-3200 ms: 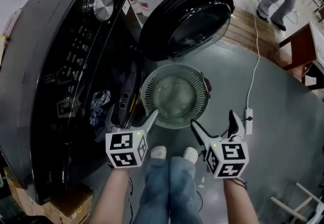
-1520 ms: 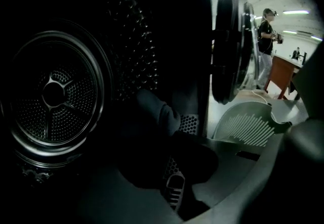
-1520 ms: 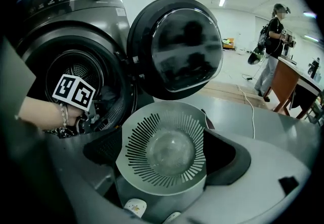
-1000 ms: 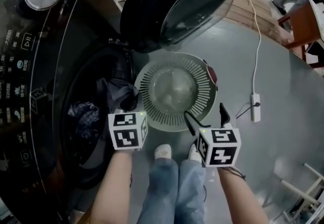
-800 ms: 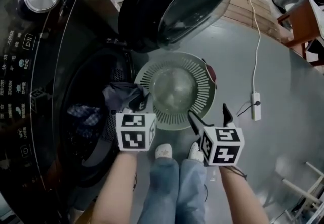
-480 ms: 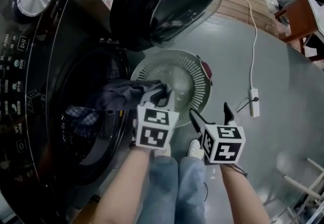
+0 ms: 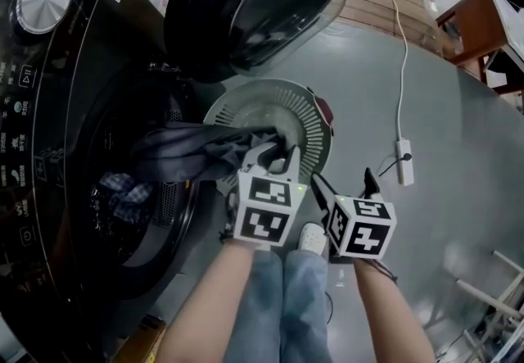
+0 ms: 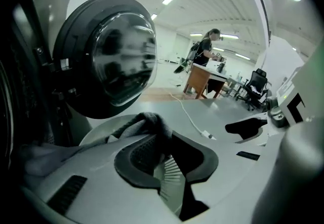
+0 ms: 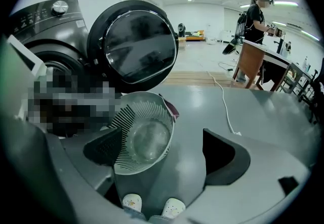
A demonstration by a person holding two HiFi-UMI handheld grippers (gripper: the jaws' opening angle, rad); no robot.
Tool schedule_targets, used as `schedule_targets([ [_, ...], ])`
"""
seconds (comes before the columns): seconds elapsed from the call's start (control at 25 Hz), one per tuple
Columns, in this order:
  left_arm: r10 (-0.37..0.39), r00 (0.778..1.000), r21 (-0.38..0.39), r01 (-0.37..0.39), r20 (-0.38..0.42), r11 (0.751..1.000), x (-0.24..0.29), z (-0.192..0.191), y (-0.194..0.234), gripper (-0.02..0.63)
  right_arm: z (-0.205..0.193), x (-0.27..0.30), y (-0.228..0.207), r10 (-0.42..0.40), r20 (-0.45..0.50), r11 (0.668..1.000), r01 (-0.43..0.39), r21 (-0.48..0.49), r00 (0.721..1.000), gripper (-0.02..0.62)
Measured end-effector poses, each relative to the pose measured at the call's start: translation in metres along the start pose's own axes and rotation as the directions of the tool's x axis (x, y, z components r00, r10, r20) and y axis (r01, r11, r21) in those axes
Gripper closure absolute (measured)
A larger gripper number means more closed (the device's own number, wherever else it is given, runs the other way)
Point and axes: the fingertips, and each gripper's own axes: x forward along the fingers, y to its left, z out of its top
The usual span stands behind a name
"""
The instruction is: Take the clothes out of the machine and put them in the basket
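One dark grey garment (image 7: 192, 150) is stretched from the mouth of the machine (image 7: 49, 107), at the left of the frame, to the rim of the basket (image 7: 309, 125). The basket stands on the floor at centre, just below the open door (image 7: 254, 1). The leading end of the garment is clenched between the jaws of the left gripper (image 7: 276, 155), above the near edge of the basket; the trailing part lies across the drum opening. No clothing is seen inside the basket, so the first transfer is judged unfinished. At least one further item, a checked cloth (image 7: 119, 193), is left in the drum. The left gripper is pointed forward and downward over the basket, its forearm extended from the lower centre. The right gripper (image 7: 344, 181) is held just to the right, tilted downward, with its jaws spread wide and nothing between them.
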Motion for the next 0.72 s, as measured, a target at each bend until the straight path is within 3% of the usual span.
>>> schedule_targets([
  [0.12, 0.044, 0.997, 0.004, -0.044, -0.055, 0.999, -0.002, -0.016, 0.013, 0.491, -0.002, 0.0, -0.002, -0.006, -0.007, 1.0, 0.005, -0.007, 1.0, 0.098],
  [0.2, 0.065, 0.993, -0.018, -0.067, -0.094, 0.998, -0.006, -0.027, 0.022, 0.351, -0.004, -0.001, -0.002, -0.006, -0.014, 1.0, 0.006, 0.001, 1.0, 0.098],
  [0.28, 0.088, 0.987, -0.028, -0.092, -0.135, 0.995, -0.012, -0.039, 0.032, 0.281, -0.006, -0.003, 0.001, -0.004, -0.018, 1.0, 0.004, 0.011, 1.0, 0.098],
  [0.56, 0.239, 0.948, -0.002, -0.245, -0.209, 0.97, -0.04, -0.075, 0.093, 0.264, -0.008, -0.003, 0.019, 0.024, -0.029, 0.999, -0.025, -0.023, 0.999, 0.098],
  [0.72, 0.354, 0.897, 0.025, -0.361, -0.265, 0.932, -0.06, -0.1, 0.133, 0.249, -0.013, 0.0, 0.029, 0.04, -0.042, 0.998, -0.041, -0.042, 0.998, 0.098],
])
